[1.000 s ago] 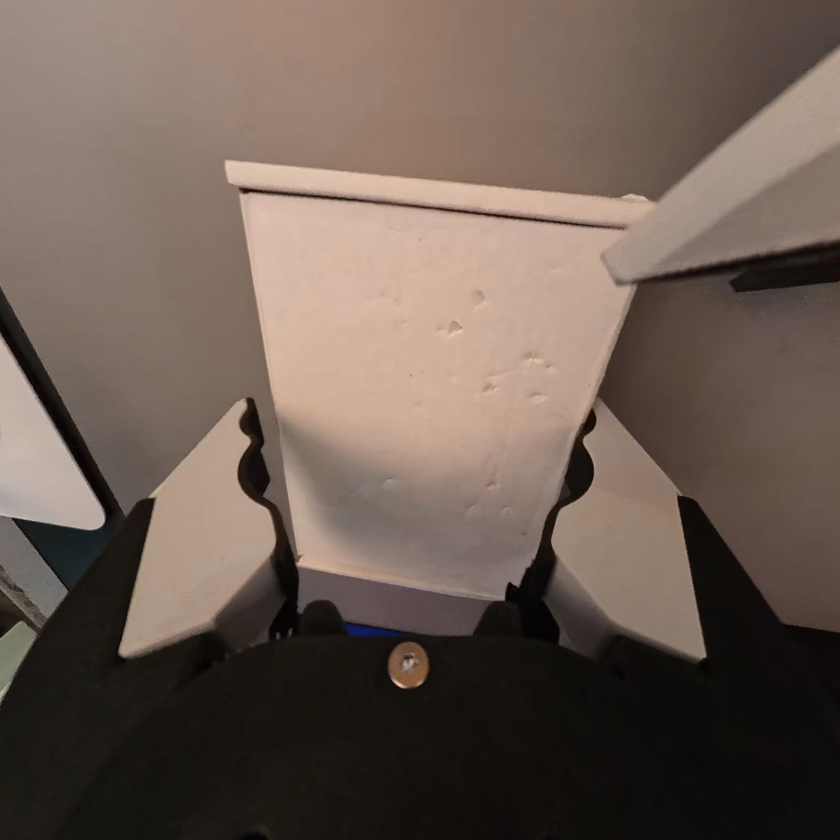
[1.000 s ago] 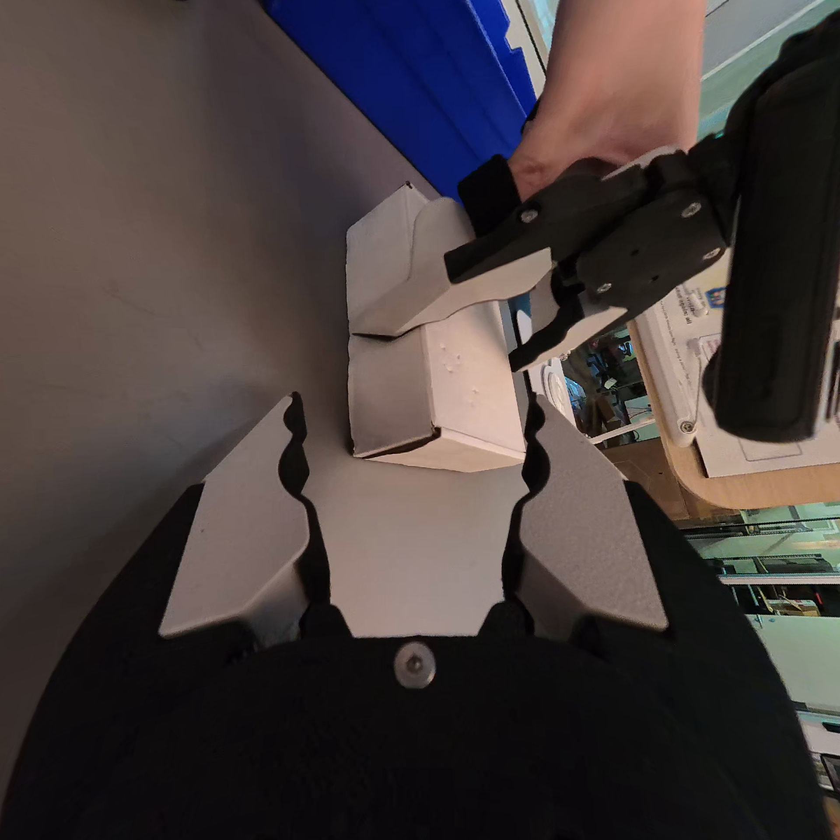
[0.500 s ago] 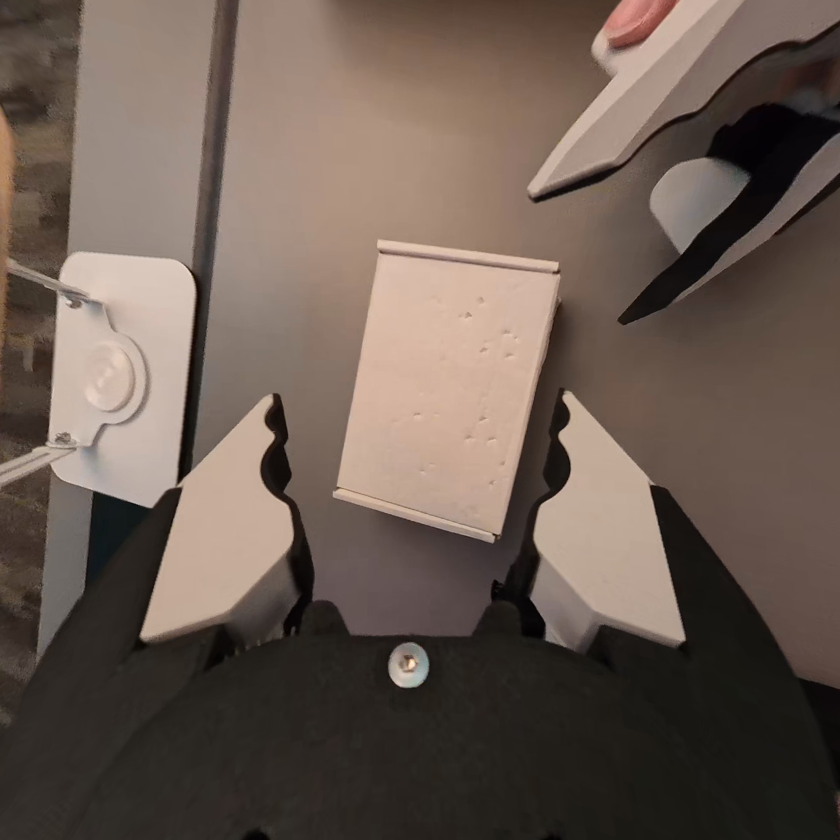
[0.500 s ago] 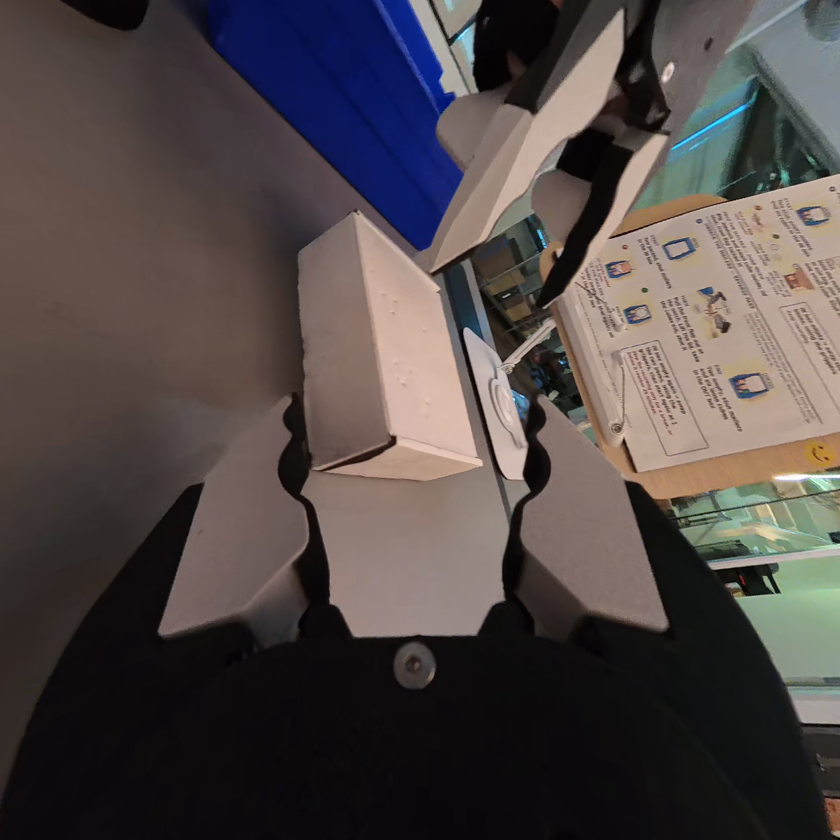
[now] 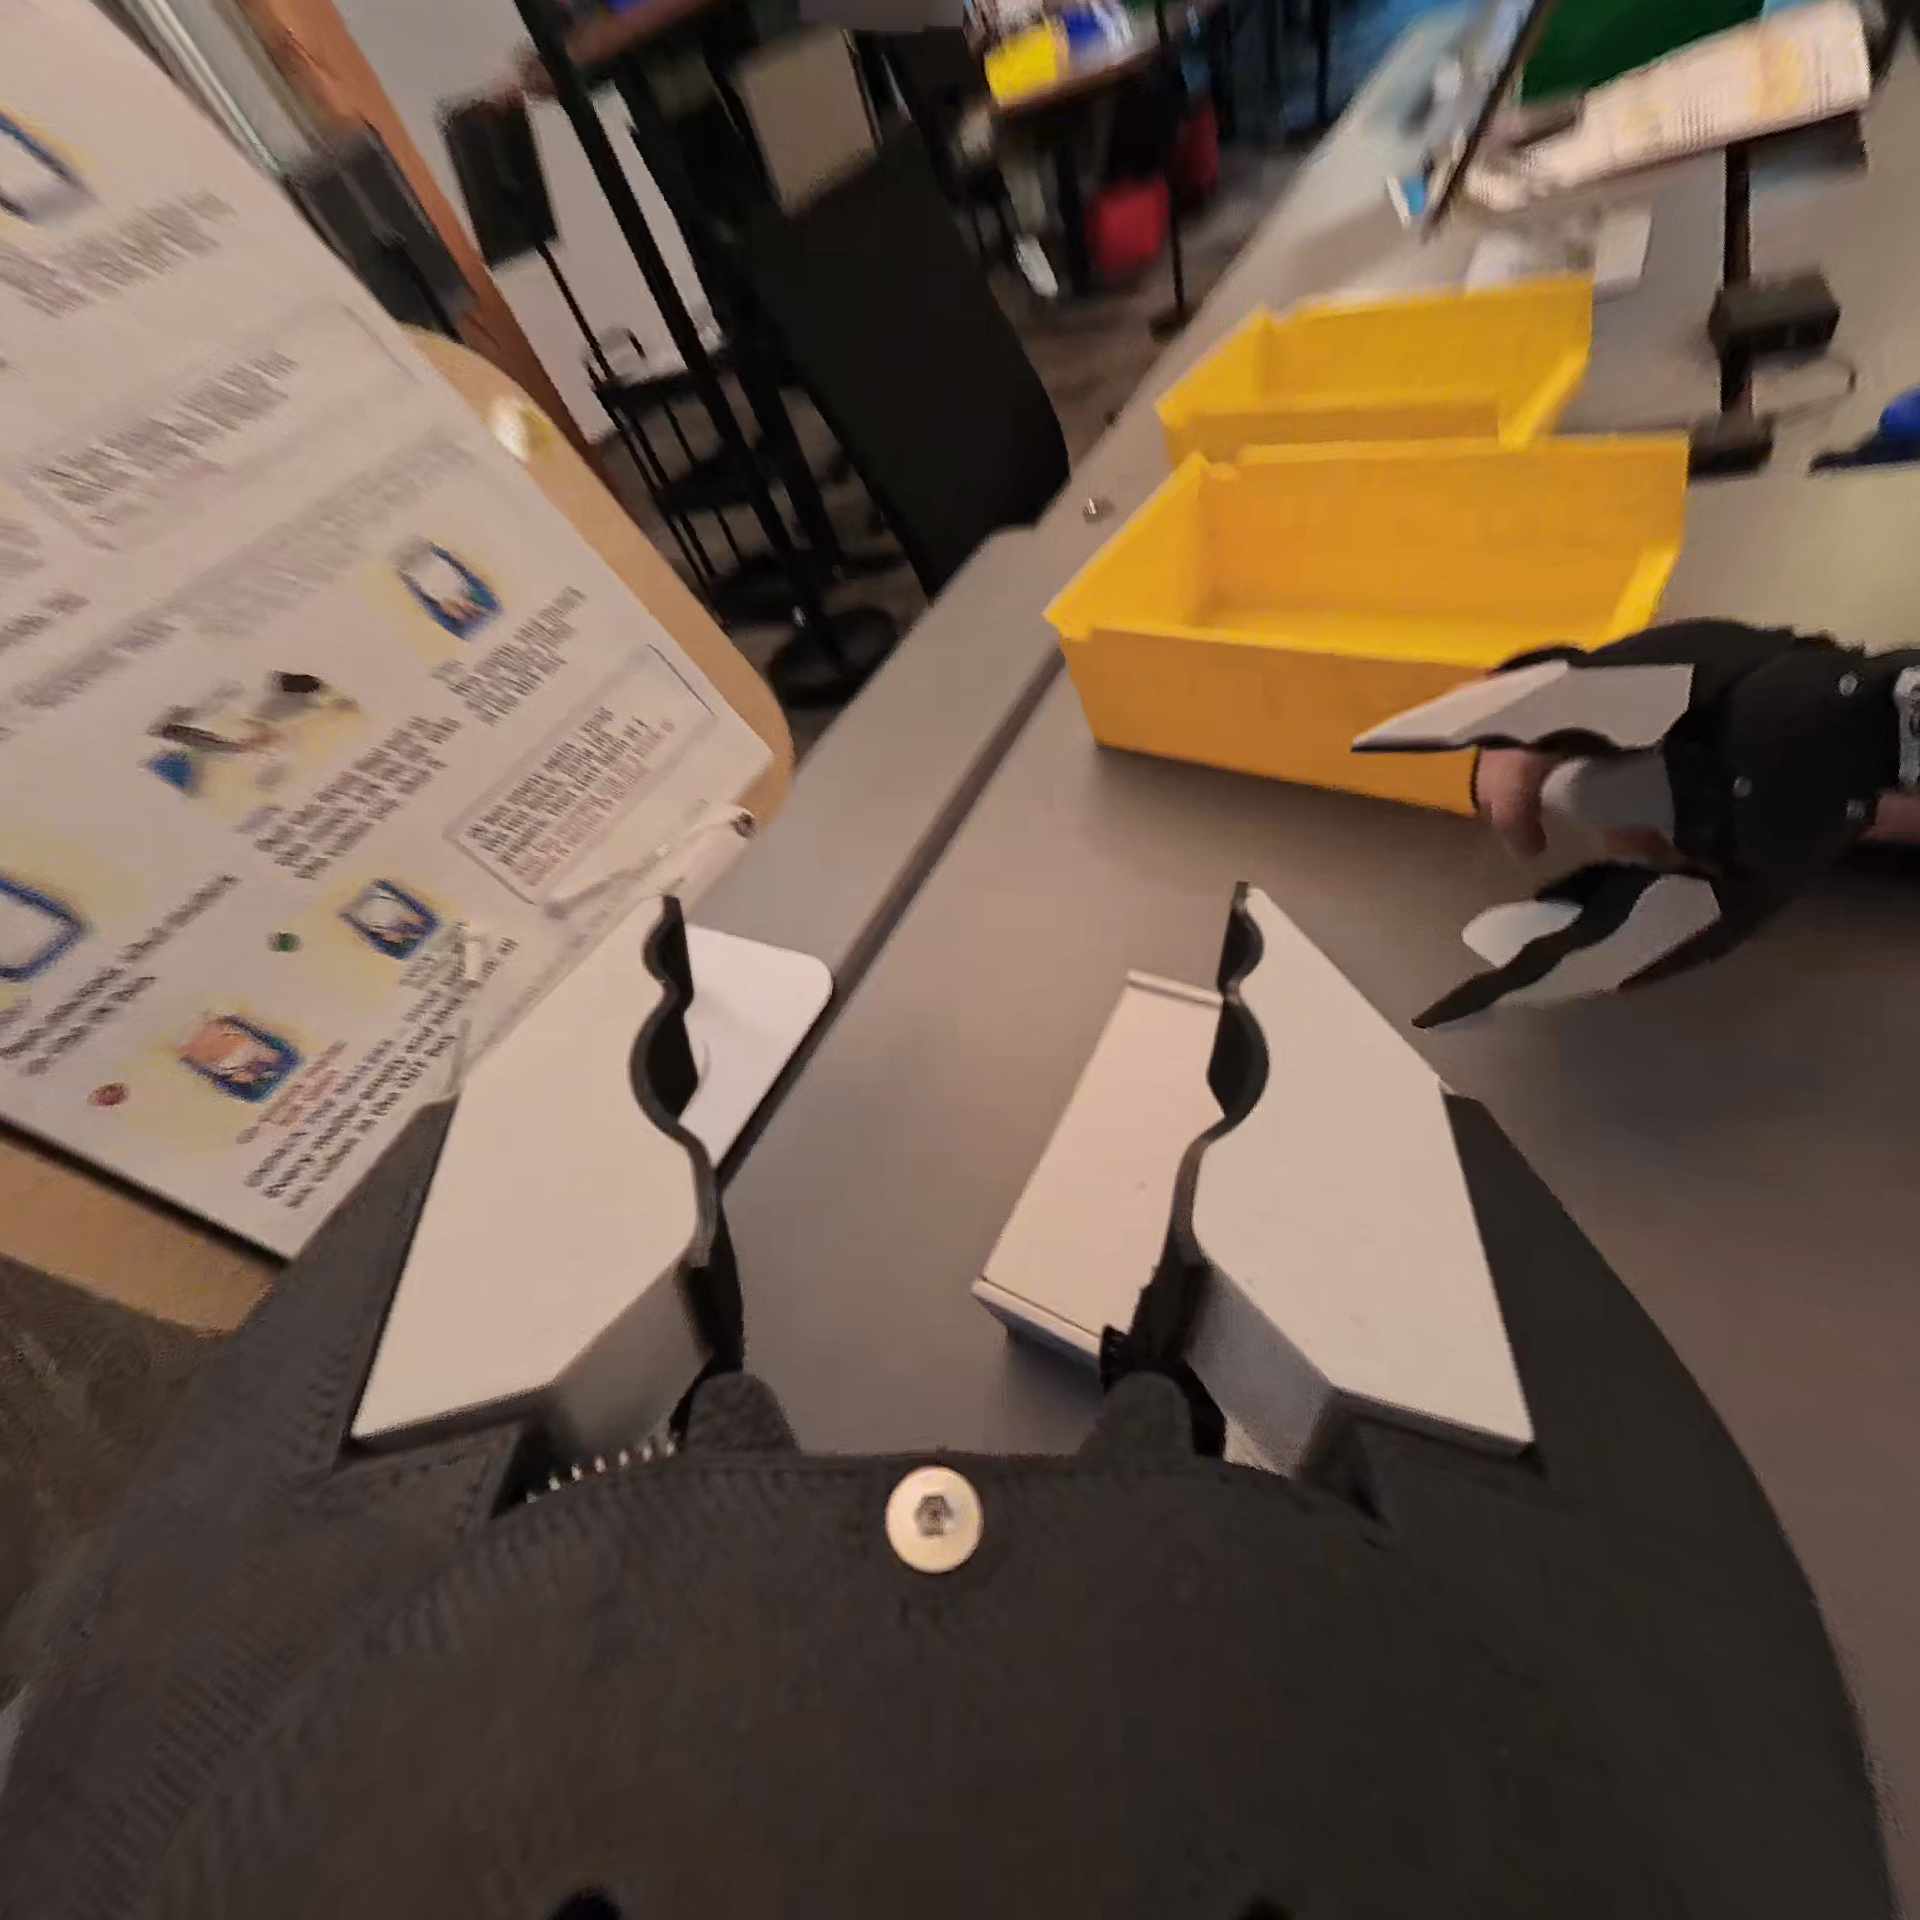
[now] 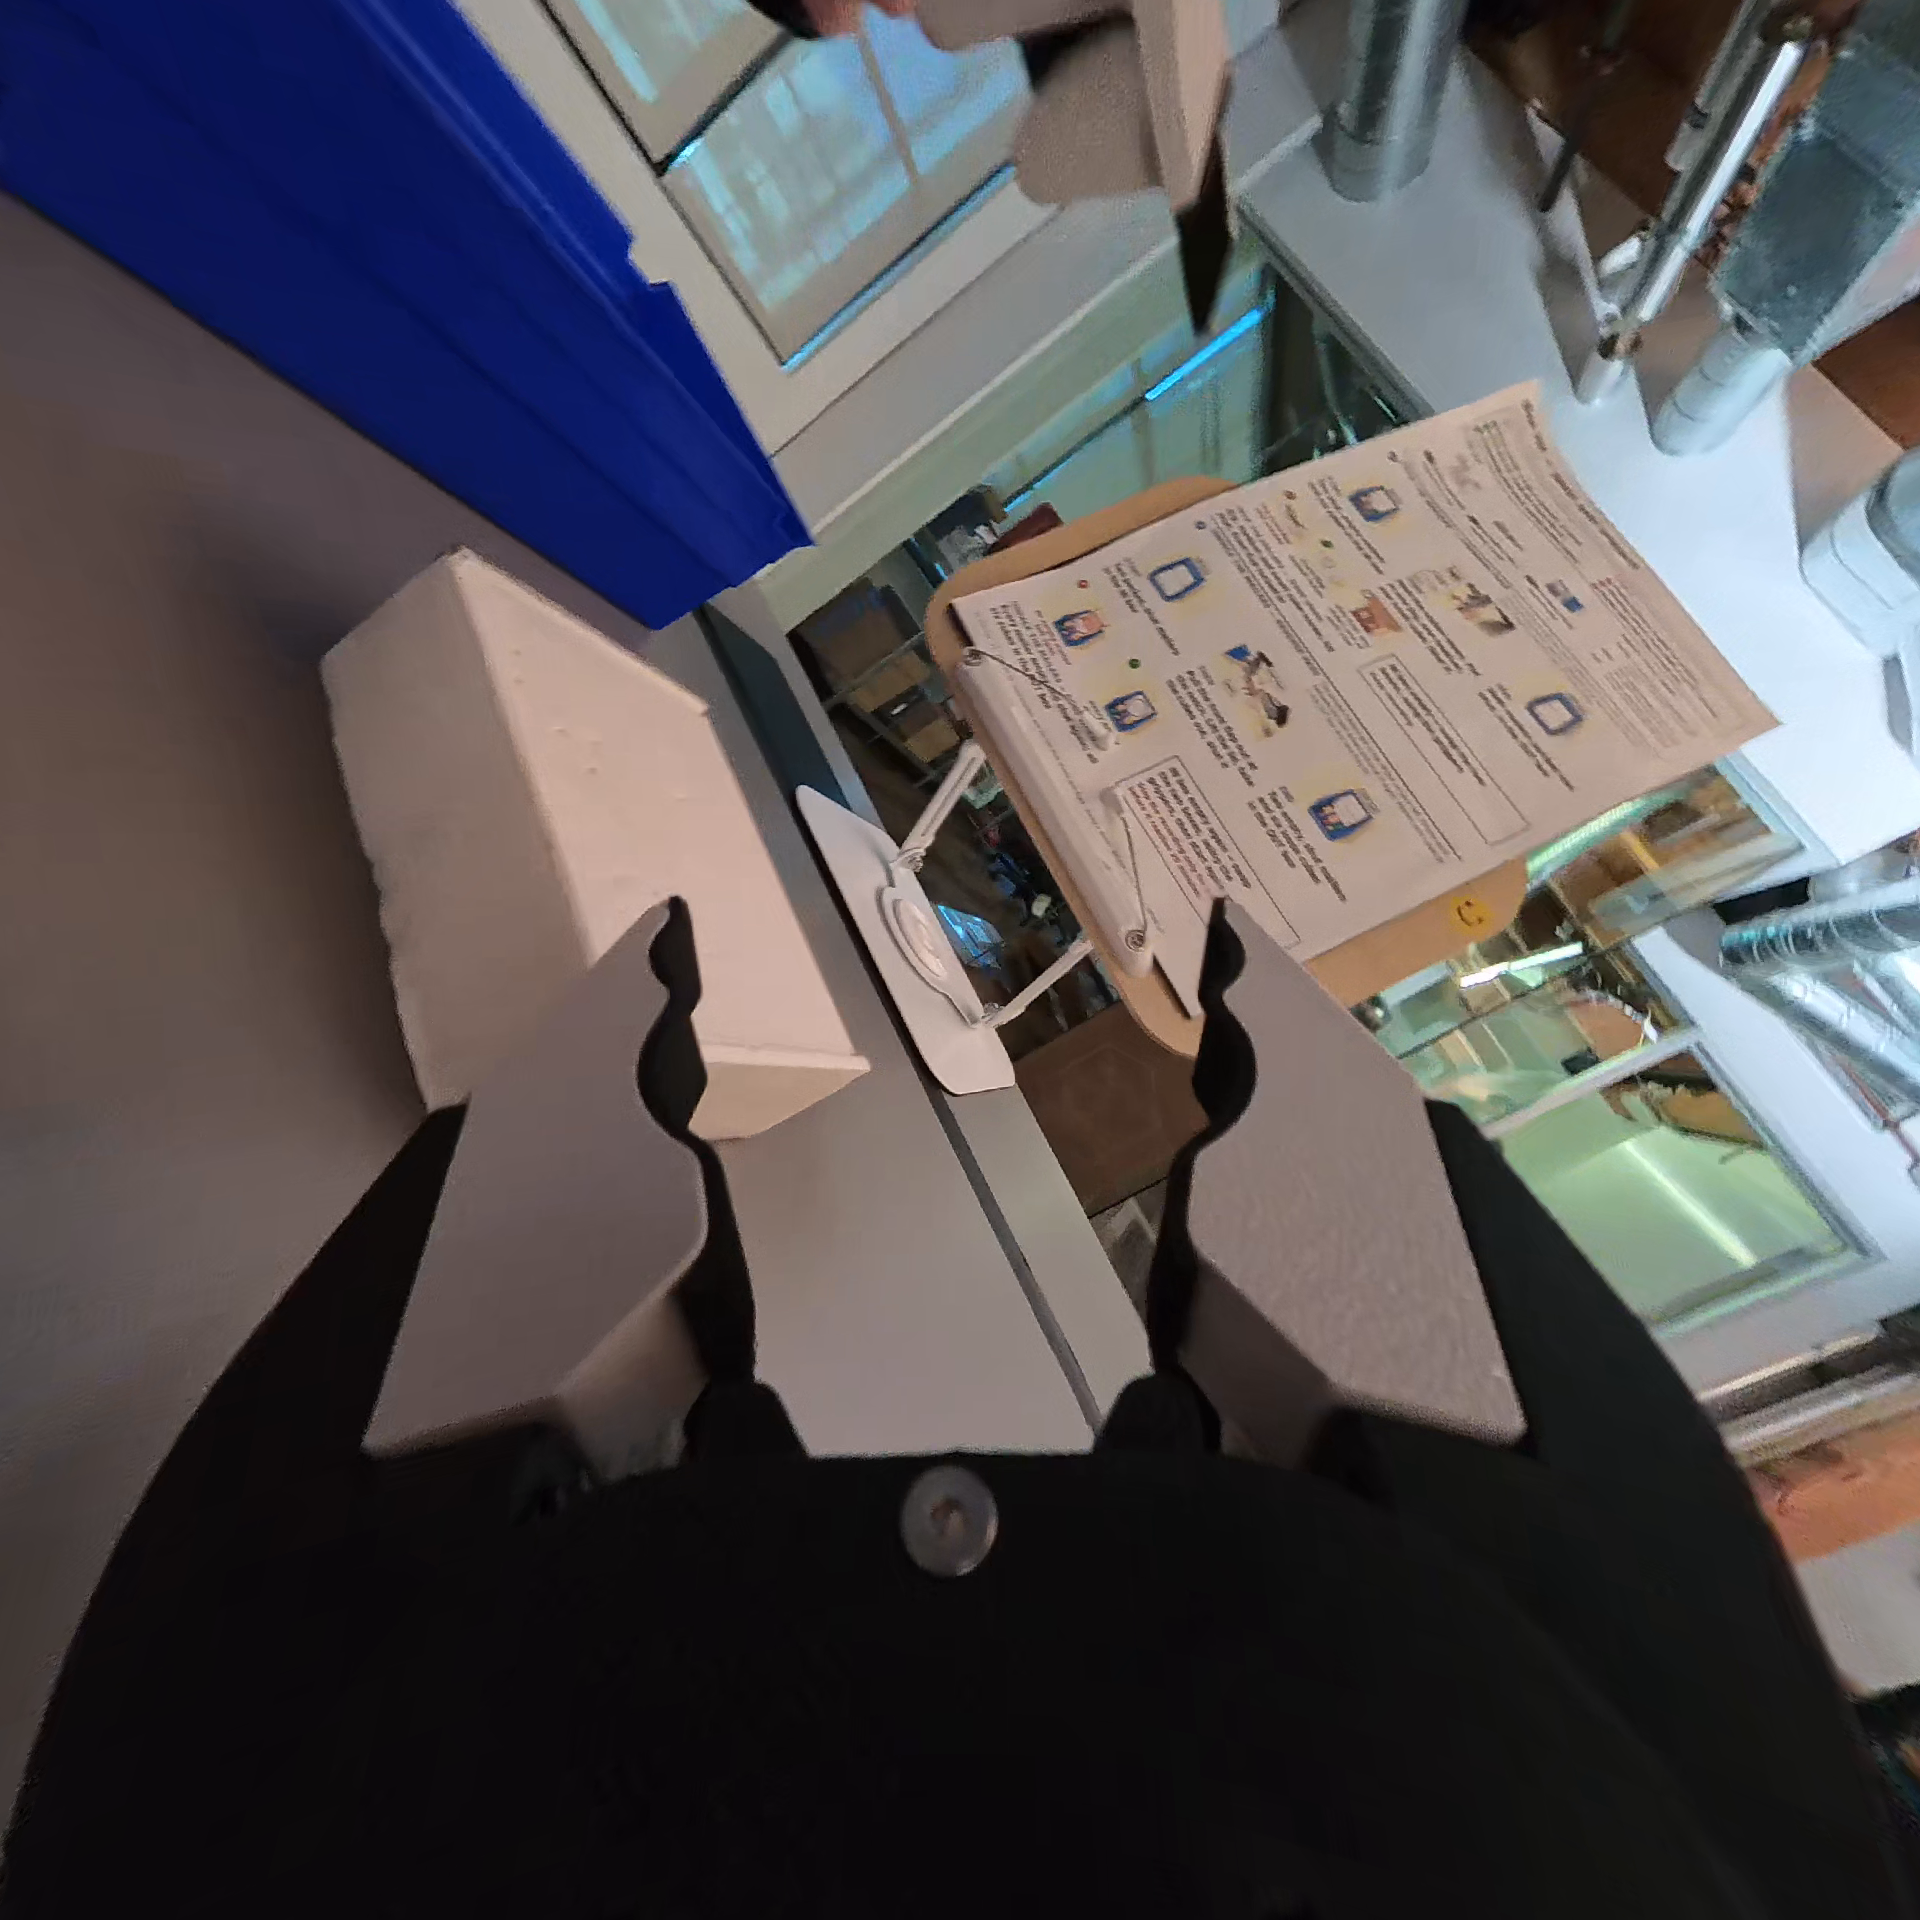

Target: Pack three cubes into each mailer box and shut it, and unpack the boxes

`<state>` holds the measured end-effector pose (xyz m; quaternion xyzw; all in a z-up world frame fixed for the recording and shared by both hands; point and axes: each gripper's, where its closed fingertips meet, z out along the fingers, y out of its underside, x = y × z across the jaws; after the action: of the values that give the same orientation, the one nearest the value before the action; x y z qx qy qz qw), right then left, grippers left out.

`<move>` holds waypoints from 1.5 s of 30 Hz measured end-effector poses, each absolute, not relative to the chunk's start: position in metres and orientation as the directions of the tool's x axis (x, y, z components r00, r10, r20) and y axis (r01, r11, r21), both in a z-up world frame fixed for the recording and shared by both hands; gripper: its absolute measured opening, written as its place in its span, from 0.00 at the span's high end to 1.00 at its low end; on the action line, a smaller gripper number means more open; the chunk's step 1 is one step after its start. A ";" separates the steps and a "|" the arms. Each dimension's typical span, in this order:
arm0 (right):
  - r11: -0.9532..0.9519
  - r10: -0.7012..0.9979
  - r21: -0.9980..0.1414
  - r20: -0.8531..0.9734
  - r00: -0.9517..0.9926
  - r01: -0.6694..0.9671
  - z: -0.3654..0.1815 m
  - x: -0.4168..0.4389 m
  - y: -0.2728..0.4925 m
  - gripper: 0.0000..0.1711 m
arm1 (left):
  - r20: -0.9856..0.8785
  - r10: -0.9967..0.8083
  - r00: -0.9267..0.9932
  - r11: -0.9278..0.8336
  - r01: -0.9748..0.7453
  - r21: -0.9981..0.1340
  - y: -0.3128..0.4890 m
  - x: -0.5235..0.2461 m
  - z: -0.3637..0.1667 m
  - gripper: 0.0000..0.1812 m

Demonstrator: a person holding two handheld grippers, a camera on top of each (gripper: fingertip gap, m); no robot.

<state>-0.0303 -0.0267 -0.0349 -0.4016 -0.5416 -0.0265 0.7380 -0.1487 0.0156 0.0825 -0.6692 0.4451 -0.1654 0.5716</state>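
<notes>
We see a closed white mailer box lying flat on a grey table. In the left wrist view the left gripper hovers above it with its jaws spread wide and nothing between them; the box sits at about five o'clock from the gap, partly hidden behind the right-hand finger. At three o'clock the right gripper hangs over the table, jaws wide apart and empty, a person's fingers showing between them. Two yellow bins stand at one o'clock, well apart from the box. A printed instruction sheet on a stand fills the nine o'clock side. In the right wrist view the box lies at ten o'clock, near a blue bin at eleven o'clock.
</notes>
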 end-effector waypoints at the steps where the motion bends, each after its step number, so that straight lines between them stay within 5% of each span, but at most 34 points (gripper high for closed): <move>1: 0.659 0.414 -0.600 0.793 0.446 0.453 -0.028 -0.029 -0.026 0.44 | -0.282 -0.774 0.567 0.068 -0.367 -0.928 0.014 -0.156 0.092 0.47; 8: 0.583 0.488 -0.738 0.653 0.580 0.340 0.033 -0.041 -0.011 0.48 | -0.275 -0.709 0.650 0.201 -0.189 -0.961 0.001 -0.188 0.139 0.45; 17: 0.621 0.433 -0.712 0.661 0.613 0.329 0.091 -0.057 0.019 0.47 | -0.466 -0.675 0.571 0.250 -0.417 -0.874 -0.009 -0.176 0.119 0.59; 21: 0.599 0.450 -0.711 0.680 0.579 0.369 0.068 -0.051 0.023 0.47 | -0.481 -0.732 0.483 0.204 -0.518 -0.831 -0.008 -0.157 0.089 0.60; 33: 0.451 0.598 -0.809 0.588 0.545 0.378 0.018 -0.036 0.033 0.45 | -0.321 -0.909 0.265 0.029 -0.729 -0.684 -0.010 -0.106 -0.011 0.38; 45: 0.441 0.813 -0.852 0.513 0.276 0.283 -0.042 -0.061 -0.013 0.35 | -0.241 -0.947 0.211 -0.040 -0.825 -0.563 0.003 -0.094 -0.079 0.34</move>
<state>-0.0613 -0.0134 -0.0416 -0.4857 -0.5644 0.2089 0.6339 -0.0945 0.0035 -0.0791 -0.7145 0.6202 -0.0988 0.3085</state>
